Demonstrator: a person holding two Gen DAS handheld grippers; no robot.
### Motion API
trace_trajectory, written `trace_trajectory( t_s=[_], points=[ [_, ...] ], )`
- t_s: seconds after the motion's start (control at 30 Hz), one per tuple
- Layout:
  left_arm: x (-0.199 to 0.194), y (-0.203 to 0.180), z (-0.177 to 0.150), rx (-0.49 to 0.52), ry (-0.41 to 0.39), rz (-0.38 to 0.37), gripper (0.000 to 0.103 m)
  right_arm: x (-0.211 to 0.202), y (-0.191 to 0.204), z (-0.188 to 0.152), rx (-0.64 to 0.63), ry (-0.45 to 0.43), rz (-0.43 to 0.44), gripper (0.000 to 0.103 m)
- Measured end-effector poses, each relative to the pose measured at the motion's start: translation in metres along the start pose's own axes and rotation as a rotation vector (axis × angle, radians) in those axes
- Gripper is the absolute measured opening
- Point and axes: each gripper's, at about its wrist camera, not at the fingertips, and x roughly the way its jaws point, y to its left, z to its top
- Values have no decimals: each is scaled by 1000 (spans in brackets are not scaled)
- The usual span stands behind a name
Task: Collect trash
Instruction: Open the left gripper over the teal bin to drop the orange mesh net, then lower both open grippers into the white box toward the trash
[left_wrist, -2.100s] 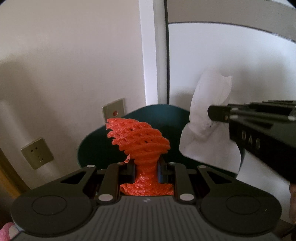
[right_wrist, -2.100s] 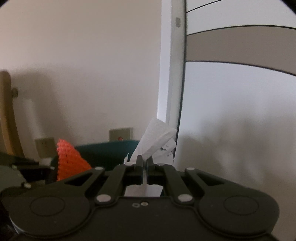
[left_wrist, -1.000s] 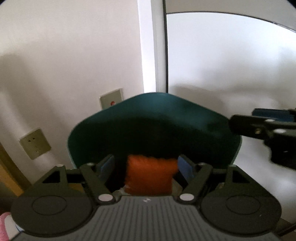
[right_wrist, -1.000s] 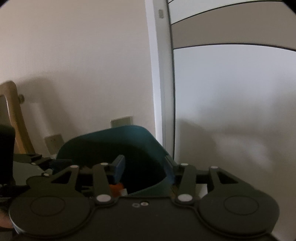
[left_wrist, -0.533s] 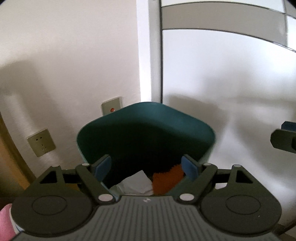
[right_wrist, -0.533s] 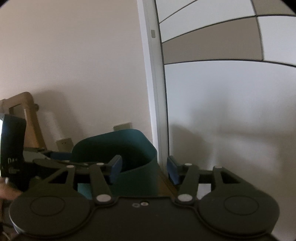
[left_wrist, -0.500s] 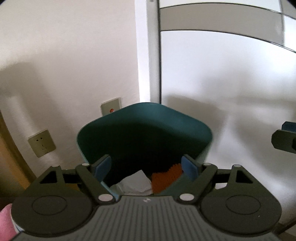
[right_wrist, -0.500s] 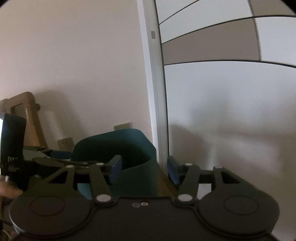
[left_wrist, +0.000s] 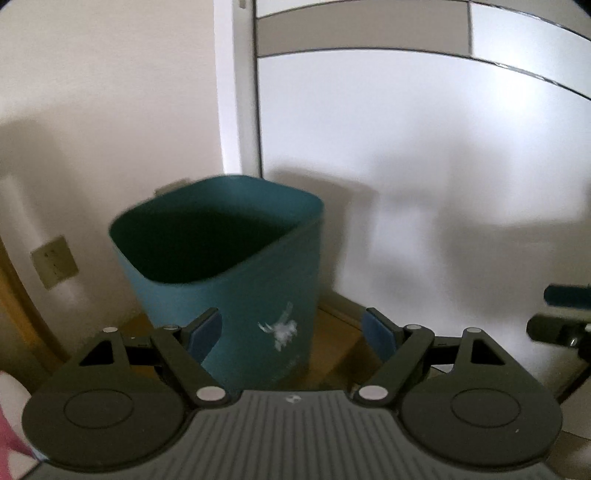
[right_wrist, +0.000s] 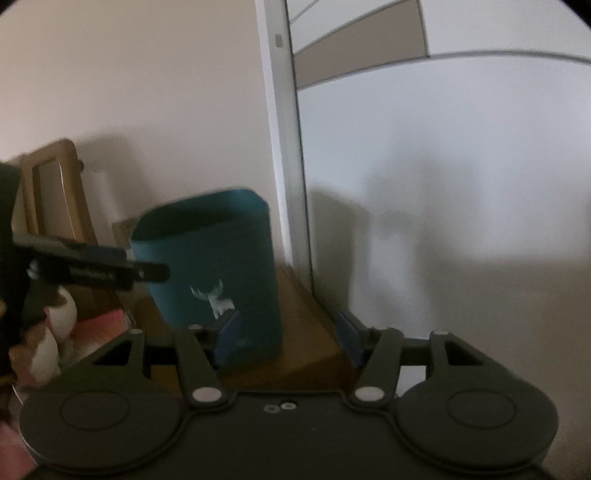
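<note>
A teal trash bin with a white mark on its side stands on the brown floor in a corner; it also shows in the right wrist view. Its dark inside hides any contents. My left gripper is open and empty, low in front of the bin's side. My right gripper is open and empty, to the right of the bin and back from it. The left gripper's fingers show at the left of the right wrist view; the right gripper's fingers show at the right edge of the left wrist view.
A cream wall with a socket is behind the bin. A white panelled door stands to the right. A wooden chair frame and pink and white soft things lie at the left.
Both grippers opened and dropped the orange foam net and the white tissue into the bin. Both then pulled back and lower, so the bin now shows from outside.
</note>
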Motion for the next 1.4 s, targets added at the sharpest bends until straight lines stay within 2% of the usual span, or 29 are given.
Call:
trace_trajectory(
  t_s=[0.2,0.37,0.53,0.67,0.8,0.97,1.1,1.4],
  points=[
    [11,-18,-32,-41,29,-59,83,-6,-22,-64,29,68,-41,58],
    [40,-31,-72,-100,98,-92,84,3,-49,-123,86,139,-95,58],
    [81,-45,-117,-109,147,-121,101,21,-78,-184,144,215,-155,58],
    [123,-58,-157,-109,196,-131,102,41,-105,-239,224,293,-198,58],
    [169,-76,-203,-68,294,-136,102,65,-127,-291,291,388,-229,58],
    [228,-98,-265,-51,445,-165,102,96,-147,-354,278,510,-255,58],
    [265,-128,-315,35,544,-199,102,121,-168,-399,340,607,-278,58],
    [307,-206,-420,182,751,-327,102,162,-197,-500,374,827,-280,58]
  ],
)
